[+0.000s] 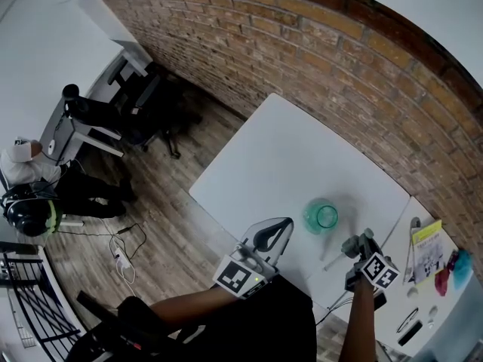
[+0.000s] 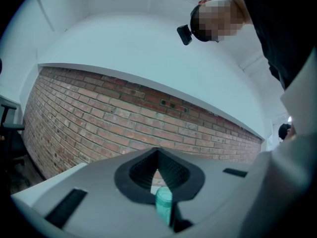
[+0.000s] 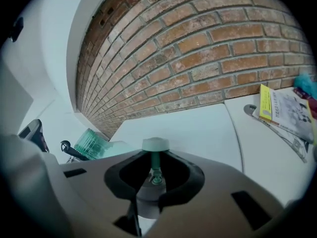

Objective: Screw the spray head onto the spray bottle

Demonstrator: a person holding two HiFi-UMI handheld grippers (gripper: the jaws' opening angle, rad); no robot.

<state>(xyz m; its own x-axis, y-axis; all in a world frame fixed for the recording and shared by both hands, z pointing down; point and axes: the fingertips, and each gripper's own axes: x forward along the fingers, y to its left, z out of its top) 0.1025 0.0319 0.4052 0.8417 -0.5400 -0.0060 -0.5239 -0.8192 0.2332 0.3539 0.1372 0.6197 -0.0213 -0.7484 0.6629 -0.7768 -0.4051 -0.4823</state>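
1. Spray bottle [image 1: 322, 216], teal, stands on the white table [image 1: 287, 157] with its neck uncapped. It is the reference point for the items below.
2. Left gripper [image 1: 283, 225] lies near the bottle at its eight o'clock, apart from it. Its jaws are pressed together on nothing, and the bottle shows only beyond them.
3. Right gripper [image 1: 361, 249] sits near the bottle at its four o'clock. Its jaws are clenched on the spray head [image 3: 155, 145], gripping the green stem below the pale collar. The dip tube [image 1: 332, 261] trails toward seven o'clock.
4. Step in hand, as judged: the head is held off the table, not yet brought to the neck.
5. Next move, as judged: the left jaws part and clasp the bottle. The right gripper carries the head toward ten o'clock, feeds the tube into the neck, seats the collar and twists.
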